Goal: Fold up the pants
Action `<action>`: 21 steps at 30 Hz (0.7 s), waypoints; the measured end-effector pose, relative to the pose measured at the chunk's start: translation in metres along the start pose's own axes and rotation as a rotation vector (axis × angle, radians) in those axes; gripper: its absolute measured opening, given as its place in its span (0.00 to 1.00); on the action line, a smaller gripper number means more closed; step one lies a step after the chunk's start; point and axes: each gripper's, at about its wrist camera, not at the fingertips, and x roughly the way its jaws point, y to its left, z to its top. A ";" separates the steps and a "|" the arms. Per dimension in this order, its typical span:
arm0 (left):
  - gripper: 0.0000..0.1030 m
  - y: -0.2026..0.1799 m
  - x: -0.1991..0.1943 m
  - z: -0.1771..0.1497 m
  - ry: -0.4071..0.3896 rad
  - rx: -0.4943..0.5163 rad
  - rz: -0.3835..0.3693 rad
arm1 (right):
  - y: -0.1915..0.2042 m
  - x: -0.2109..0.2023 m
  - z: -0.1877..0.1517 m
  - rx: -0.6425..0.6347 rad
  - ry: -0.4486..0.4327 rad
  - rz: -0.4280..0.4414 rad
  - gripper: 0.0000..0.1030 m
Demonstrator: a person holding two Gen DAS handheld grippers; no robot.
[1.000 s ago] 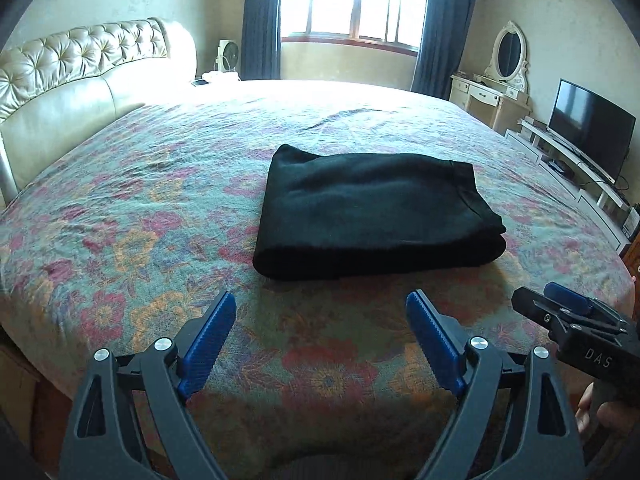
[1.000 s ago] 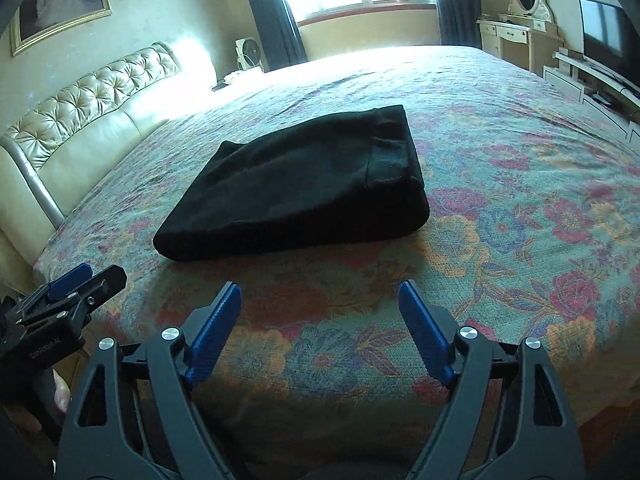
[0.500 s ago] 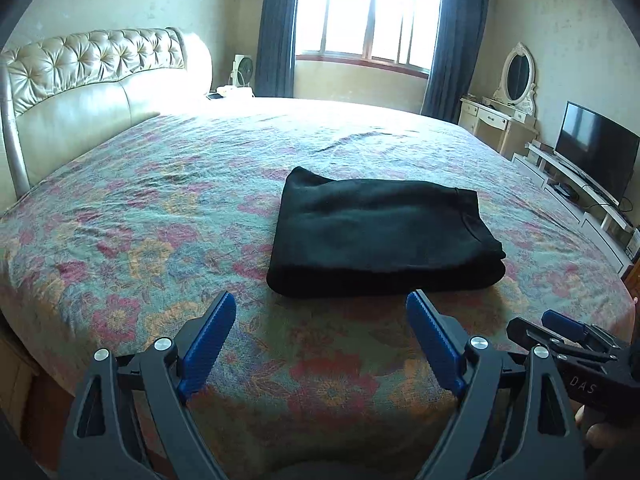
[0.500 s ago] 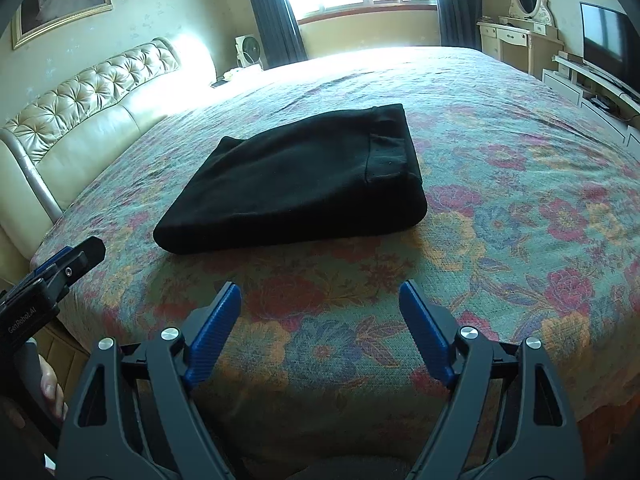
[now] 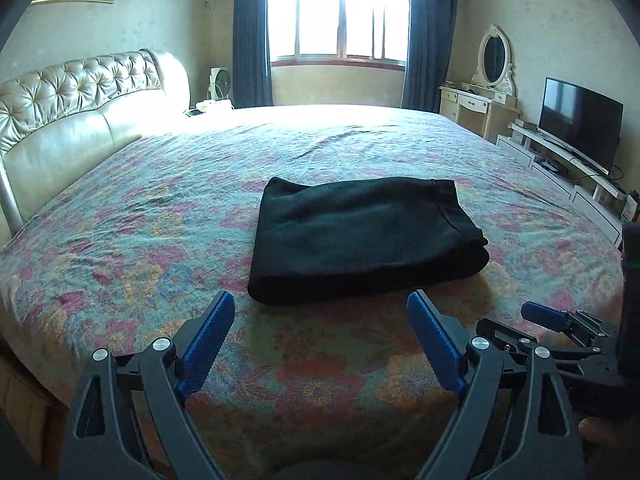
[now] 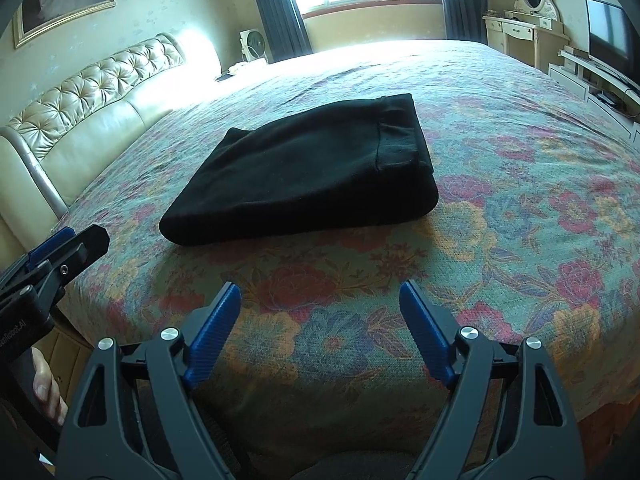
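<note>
Black pants (image 5: 360, 236) (image 6: 308, 176) lie folded into a thick rectangle on the floral bedspread (image 5: 140, 248) (image 6: 520, 200), in the middle of the bed. My left gripper (image 5: 322, 304) hangs open near the bed's front edge, just short of the pants, with nothing between its blue pads. My right gripper (image 6: 320, 294) is open too, further back from the bundle and empty. In the left wrist view the right gripper (image 5: 536, 316) shows at the lower right. The left gripper (image 6: 60, 248) shows at the left edge of the right wrist view.
A cream tufted headboard (image 5: 80, 100) runs along the left. A window with dark curtains (image 5: 340, 12) is at the back. On the right stand a dressing table with an oval mirror (image 5: 494, 76) and a TV (image 5: 580, 124) on a low stand. A small fan (image 5: 220, 80) sits by the headboard.
The left wrist view has tipped up and drawn back a little, so the pants sit lower and more of the room shows. The right gripper has kept still. Both stay open.
</note>
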 end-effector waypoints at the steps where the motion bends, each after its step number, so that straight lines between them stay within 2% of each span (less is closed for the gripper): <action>1: 0.84 0.001 0.000 -0.001 0.000 -0.008 0.011 | 0.000 0.000 -0.001 0.001 0.001 0.000 0.79; 11: 0.85 0.004 0.001 -0.005 0.015 -0.036 0.132 | -0.001 0.002 -0.003 0.008 0.015 0.008 0.79; 16: 0.85 0.006 -0.005 -0.004 -0.001 -0.049 0.048 | -0.002 0.002 -0.004 0.013 0.017 0.007 0.79; 21: 0.85 0.001 -0.008 -0.002 -0.022 -0.021 0.047 | -0.004 -0.001 -0.004 0.018 0.010 0.006 0.79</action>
